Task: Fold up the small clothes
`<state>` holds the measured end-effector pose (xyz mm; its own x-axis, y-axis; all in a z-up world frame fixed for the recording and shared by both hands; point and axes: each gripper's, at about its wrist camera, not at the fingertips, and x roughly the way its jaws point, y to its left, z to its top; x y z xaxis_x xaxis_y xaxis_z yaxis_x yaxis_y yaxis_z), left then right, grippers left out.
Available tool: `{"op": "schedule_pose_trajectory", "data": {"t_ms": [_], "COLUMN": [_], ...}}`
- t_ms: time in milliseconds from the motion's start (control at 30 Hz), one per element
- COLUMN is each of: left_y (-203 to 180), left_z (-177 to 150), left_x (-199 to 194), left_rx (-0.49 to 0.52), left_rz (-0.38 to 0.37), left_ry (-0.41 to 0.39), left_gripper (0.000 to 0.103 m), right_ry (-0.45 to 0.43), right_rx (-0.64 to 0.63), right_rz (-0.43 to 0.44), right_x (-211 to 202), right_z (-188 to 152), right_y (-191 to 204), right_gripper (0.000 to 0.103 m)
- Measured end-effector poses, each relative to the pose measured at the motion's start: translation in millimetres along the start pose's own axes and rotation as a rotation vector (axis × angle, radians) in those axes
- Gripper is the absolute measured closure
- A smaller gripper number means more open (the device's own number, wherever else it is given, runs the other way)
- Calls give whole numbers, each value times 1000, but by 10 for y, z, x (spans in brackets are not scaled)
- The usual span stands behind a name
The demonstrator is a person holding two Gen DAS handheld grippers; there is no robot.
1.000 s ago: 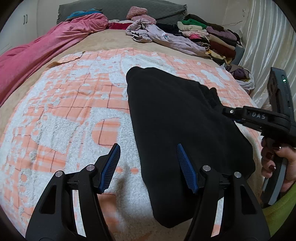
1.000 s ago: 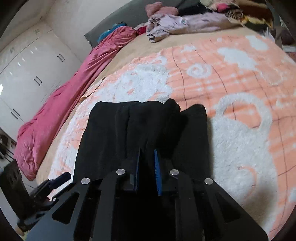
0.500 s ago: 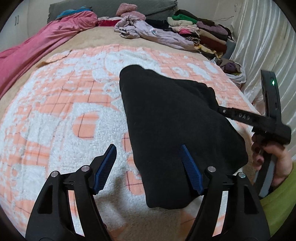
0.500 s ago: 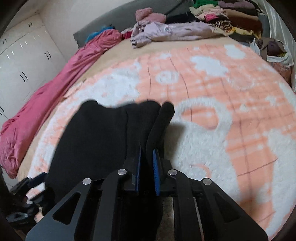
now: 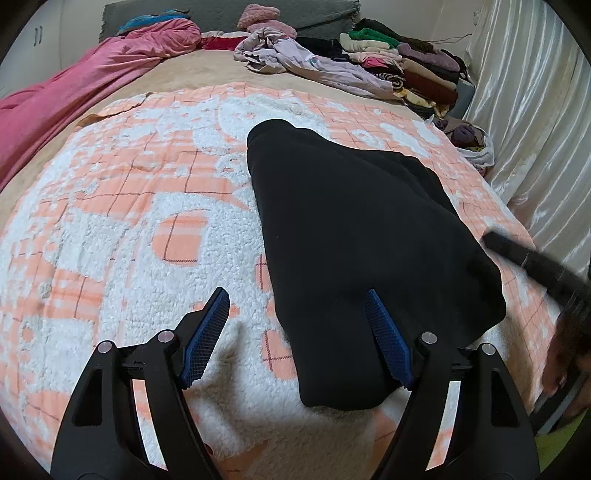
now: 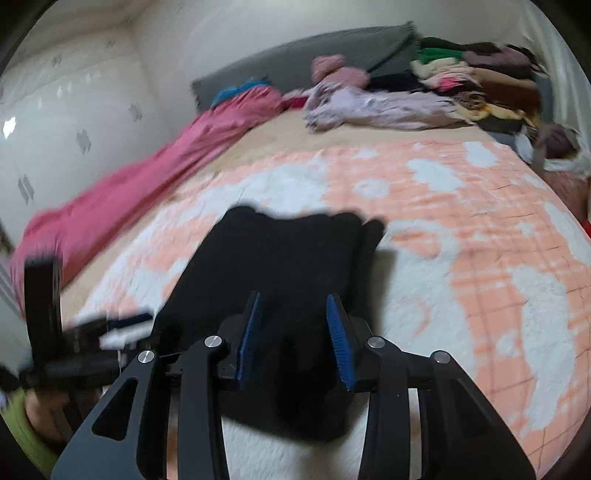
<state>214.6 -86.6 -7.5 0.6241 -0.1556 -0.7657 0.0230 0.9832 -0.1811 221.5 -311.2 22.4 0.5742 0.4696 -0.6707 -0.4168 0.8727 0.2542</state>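
Now loose — black garment (image 5: 354, 236), both grippers

A black garment (image 5: 354, 236) lies on a peach-and-white blanket (image 5: 129, 206) with thin dark check lines and fleecy white patches. Along the bed's left edge runs a pink cover (image 5: 85, 85); the headboard (image 5: 229, 11) is grey. Both grippers have blue pads (image 6: 248, 334).

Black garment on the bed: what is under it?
The black garment lies folded on the orange-and-white fleece blanket. Only blanket shows around its edges; anything beneath the cloth or between its layers is covered.
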Motion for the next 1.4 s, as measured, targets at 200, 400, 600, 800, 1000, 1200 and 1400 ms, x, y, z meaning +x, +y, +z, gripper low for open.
{"op": "schedule_pose_trajectory", "data": {"t_ms": [200, 400, 600, 800, 1000, 1200, 1400], "left_y": [22, 60, 76, 78, 85, 107, 144], "left_z": [-60, -83, -88, -89, -75, -91, -122], "left_x": [-7, -158, -323, -529, -643, -670, -654], "left_rx": [-3, -7, -7, 0, 3, 2, -5], "left_rz": [-3, -8, -3, -2, 0, 11, 23], "left_ry": [11, -8, -34, -71, -88, -95, -92], "left_gripper": [31, 31, 31, 26, 22, 13, 10], "right_ry": [56, -5, -77, -155, -199, -188, -160], "right_rx": [44, 43, 48, 41, 29, 36, 34], "right_rz": [-102, -112, -118, -133, -159, -168, -174], "right_x": [286, 64, -251, -586, -748, -668, -566], "right_z": [-225, -202, -239, -253, -233, -221, -268], "right_y": [-84, 1, 83, 195, 276, 263, 275], "right_gripper": [66, 64, 55, 35, 24, 18, 18]}}
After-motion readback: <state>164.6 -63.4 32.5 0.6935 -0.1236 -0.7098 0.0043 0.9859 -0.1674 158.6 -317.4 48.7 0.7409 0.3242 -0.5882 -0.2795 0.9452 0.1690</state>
